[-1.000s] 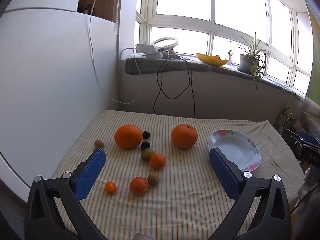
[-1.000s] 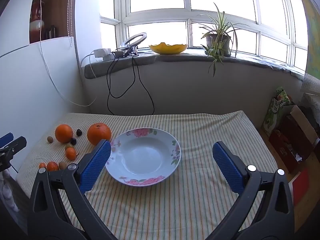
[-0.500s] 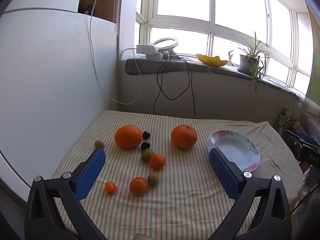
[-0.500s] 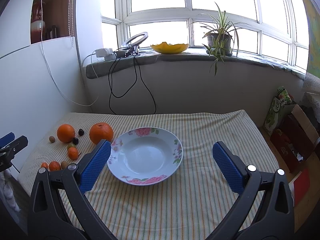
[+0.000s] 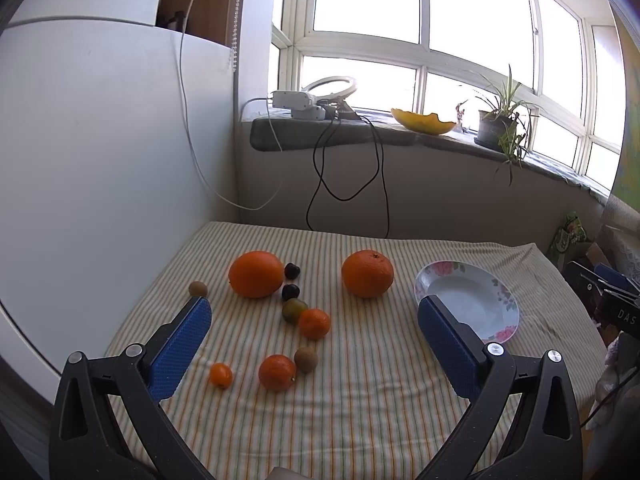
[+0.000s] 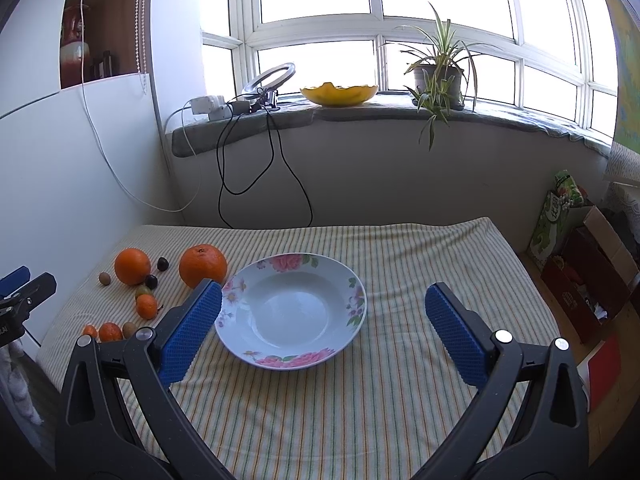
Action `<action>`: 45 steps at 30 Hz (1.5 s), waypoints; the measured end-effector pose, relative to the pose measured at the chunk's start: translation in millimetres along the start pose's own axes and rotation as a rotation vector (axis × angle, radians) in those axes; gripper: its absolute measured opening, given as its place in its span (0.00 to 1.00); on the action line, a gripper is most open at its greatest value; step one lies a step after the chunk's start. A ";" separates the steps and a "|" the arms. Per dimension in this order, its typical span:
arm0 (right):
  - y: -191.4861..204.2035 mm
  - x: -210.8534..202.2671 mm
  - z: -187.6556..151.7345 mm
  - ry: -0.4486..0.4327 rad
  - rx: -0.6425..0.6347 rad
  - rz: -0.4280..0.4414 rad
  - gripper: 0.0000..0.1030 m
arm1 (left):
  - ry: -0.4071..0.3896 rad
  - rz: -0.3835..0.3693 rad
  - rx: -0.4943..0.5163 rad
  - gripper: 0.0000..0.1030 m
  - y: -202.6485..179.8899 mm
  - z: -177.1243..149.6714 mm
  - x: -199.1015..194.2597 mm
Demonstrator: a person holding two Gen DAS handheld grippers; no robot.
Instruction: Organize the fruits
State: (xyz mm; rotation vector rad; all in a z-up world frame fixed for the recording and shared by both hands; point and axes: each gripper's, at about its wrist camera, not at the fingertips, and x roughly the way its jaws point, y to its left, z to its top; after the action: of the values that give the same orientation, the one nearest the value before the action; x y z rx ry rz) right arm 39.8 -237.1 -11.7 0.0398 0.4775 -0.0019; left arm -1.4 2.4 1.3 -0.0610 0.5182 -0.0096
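Fruits (image 5: 276, 372) scattered dead ahead of left gripper (image 5: 314, 340), jaws wide, nothing held. Plate (image 6: 352, 280) sits ahead of right gripper (image 6: 322, 330), also wide, empty. Left clearly nearer fruit.

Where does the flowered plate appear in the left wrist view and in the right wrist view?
Left wrist view: the flowered plate lies right of centre, partly behind the right fingertip of the left gripper.
Right wrist view: it lies at the centre, between the open fingers of the right gripper.
Shared landmark: the large orange just left of the plate.
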 end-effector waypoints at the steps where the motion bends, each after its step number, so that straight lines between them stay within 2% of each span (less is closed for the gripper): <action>1: 0.0 0.0 0.1 0.000 0.000 0.000 1.00 | 0.000 -0.001 0.000 0.99 -0.2 0.1 0.2; 45: 7.6 4.5 -2.3 0.020 -0.009 0.016 1.00 | 0.009 -0.001 -0.006 0.99 3.0 -3.2 2.7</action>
State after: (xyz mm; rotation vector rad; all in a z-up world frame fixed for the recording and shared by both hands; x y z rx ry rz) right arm 42.8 -229.4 -15.5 0.0349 0.4970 0.0164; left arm -0.7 5.2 -3.0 -0.0668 0.5269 -0.0091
